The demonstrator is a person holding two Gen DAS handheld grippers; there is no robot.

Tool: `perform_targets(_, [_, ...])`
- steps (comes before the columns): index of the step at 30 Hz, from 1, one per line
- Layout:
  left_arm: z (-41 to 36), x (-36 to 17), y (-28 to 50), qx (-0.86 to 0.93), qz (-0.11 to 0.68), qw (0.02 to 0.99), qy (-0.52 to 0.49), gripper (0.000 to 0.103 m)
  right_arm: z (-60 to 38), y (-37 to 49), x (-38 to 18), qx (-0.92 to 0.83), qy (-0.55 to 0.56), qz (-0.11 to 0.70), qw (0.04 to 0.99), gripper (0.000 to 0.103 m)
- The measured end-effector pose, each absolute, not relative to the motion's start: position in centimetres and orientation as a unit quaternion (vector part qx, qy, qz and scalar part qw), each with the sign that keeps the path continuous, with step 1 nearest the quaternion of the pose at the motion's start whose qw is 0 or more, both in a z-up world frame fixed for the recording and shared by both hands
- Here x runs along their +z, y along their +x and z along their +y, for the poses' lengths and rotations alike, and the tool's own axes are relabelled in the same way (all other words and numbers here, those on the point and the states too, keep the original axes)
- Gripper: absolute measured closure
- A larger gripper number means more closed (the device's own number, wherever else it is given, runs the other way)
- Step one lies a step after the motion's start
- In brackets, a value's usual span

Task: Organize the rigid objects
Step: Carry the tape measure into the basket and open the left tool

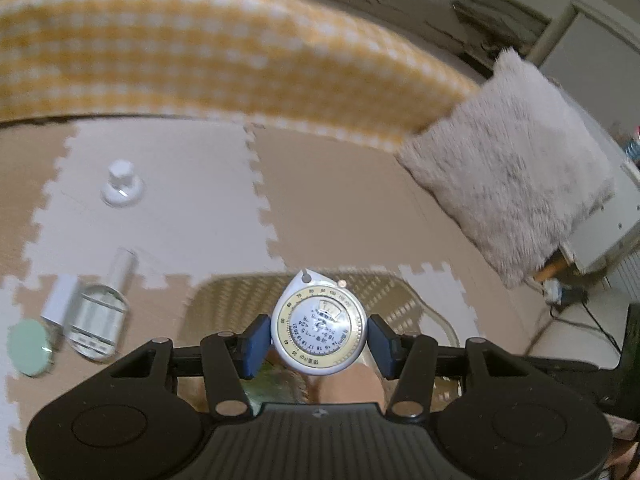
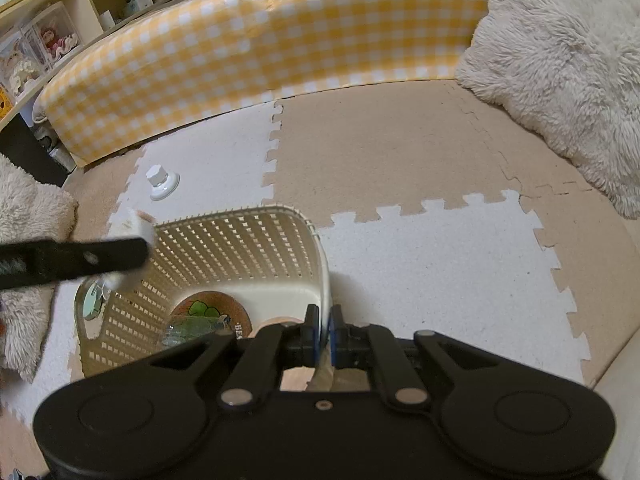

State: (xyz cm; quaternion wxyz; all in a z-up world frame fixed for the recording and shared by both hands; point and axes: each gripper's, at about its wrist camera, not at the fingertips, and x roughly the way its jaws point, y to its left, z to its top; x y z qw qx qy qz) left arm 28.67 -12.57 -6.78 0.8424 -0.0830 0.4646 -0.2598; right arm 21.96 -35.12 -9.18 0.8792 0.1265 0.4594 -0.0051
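Observation:
My left gripper (image 1: 319, 338) is shut on a round white measuring tape with a dial face (image 1: 319, 330) and holds it above the cream lattice basket (image 1: 396, 308). My right gripper (image 2: 326, 334) is shut on the basket's rim (image 2: 325, 280) at its near right corner. The basket holds a round cork coaster (image 2: 216, 312) and a clear item (image 2: 188, 330). On the mat to the left lie a white knob (image 1: 121, 186), a clear tube (image 1: 122, 270), a clear oval case (image 1: 96, 322), a white box (image 1: 60, 300) and a green disc (image 1: 30, 346).
A yellow checked bolster (image 1: 200, 52) runs along the far side of the foam puzzle mat (image 2: 400, 140). A fluffy cushion (image 1: 512, 168) lies at the right. The left gripper's dark arm (image 2: 72, 258) crosses the right wrist view. Shelves (image 2: 60, 20) stand at the back left.

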Motion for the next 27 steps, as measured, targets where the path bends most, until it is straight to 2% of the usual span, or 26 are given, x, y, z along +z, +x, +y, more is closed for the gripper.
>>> perform_targets(13, [-15.9, -11.5, 29.0, -0.263, 0.492, 0.828, -0.046, 0.05, -34.9, 21.9, -9.1, -0.006, 0.122, 0.46, 0.879, 0.098])
perform_targets(21, [-17.0, -12.6, 29.1, -0.27, 0.468, 0.842, 0.002, 0.049, -34.9, 21.9, -9.1, -0.005, 0.121, 0.462, 0.879, 0.098])
perform_targets(27, [-16.5, -12.8, 29.6, -0.263, 0.481, 0.836, -0.002, 0.04, -34.9, 21.9, -9.1, -0.005, 0.123, 0.462, 0.878, 0.098])
